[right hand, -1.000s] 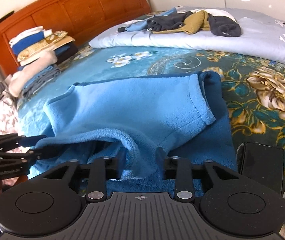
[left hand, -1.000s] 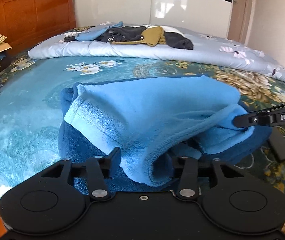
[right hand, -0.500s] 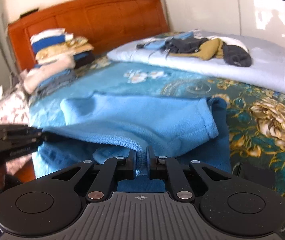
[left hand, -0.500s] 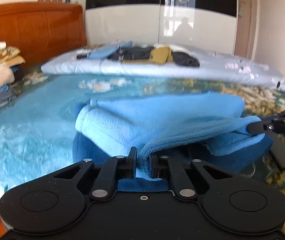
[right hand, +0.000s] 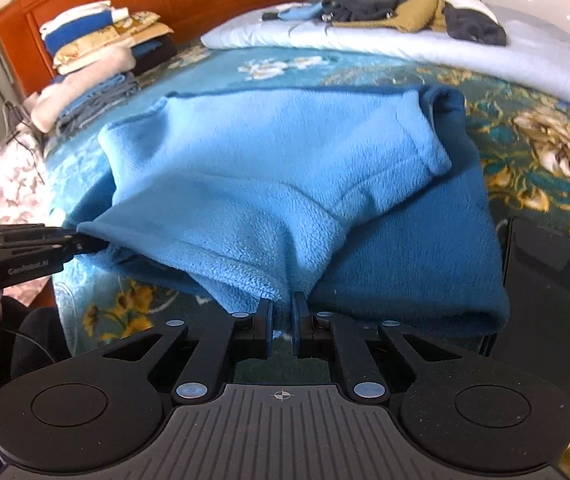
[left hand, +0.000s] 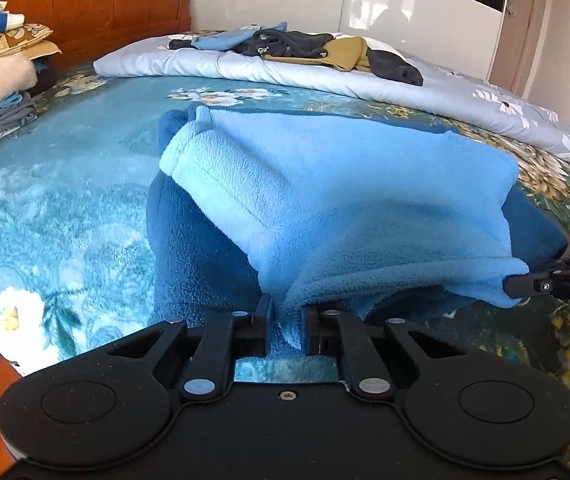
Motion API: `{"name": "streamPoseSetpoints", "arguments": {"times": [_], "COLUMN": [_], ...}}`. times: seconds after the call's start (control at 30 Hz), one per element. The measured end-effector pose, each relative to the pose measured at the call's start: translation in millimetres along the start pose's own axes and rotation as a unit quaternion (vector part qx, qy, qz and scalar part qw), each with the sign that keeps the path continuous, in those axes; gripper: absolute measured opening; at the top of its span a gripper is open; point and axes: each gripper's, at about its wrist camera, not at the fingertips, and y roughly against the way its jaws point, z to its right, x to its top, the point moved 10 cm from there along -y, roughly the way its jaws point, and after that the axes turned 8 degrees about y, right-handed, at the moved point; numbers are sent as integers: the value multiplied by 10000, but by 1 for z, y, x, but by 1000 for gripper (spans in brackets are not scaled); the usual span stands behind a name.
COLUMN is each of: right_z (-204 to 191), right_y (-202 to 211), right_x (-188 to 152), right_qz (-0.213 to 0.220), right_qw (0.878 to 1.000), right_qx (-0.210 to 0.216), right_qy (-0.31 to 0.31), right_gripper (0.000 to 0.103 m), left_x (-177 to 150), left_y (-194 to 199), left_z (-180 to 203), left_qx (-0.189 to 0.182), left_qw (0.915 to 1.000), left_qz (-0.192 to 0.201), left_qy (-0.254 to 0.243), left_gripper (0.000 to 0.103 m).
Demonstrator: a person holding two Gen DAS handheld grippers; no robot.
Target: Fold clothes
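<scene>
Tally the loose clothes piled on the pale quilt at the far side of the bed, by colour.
Light blue fleece garment: 1
Mustard-yellow knit garment: 1
Dark grey garments: 2 visible lumps; could be more underneath
Total: 4

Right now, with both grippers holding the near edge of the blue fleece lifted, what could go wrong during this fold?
1. The left gripper and right gripper each pinch only a small bit of the fleece, so thick fabric may slip out.
2. The fleece sags between the grips, so the fold may land wrinkled.
3. A dark flat object lies touching the fleece on the bed; the fabric might drag it.
</scene>
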Motion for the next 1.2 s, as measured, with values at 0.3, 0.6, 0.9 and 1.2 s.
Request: {"name": "streamPoseSetpoints", "arguments": {"times": [0.3, 0.6, 0.9, 1.2], "right_z": [5, 38, 97, 121], "right_y": [14, 61, 41, 4], "right_x": [12, 47, 76, 76], "right_qz": [127, 1043, 1295, 1060], "right_qw": [9998, 9935, 9842, 9818], "right_qx": [66, 42, -296, -95], "right_qy": [-132, -444, -1172, -1575], "right_gripper": [10, 35, 88, 103], "left_x": [9, 55, 99, 101], "left_y": [20, 57, 6, -27], "left_z": [9, 2, -35, -62], "left_qx": [-392, -422, 42, 34], "left_qw": [9989, 9962, 9977, 9933], "left_qz": [79, 659, 466, 253], "left_qy": [-262, -385, 490, 1126], "left_gripper": [18, 42, 70, 91]}}
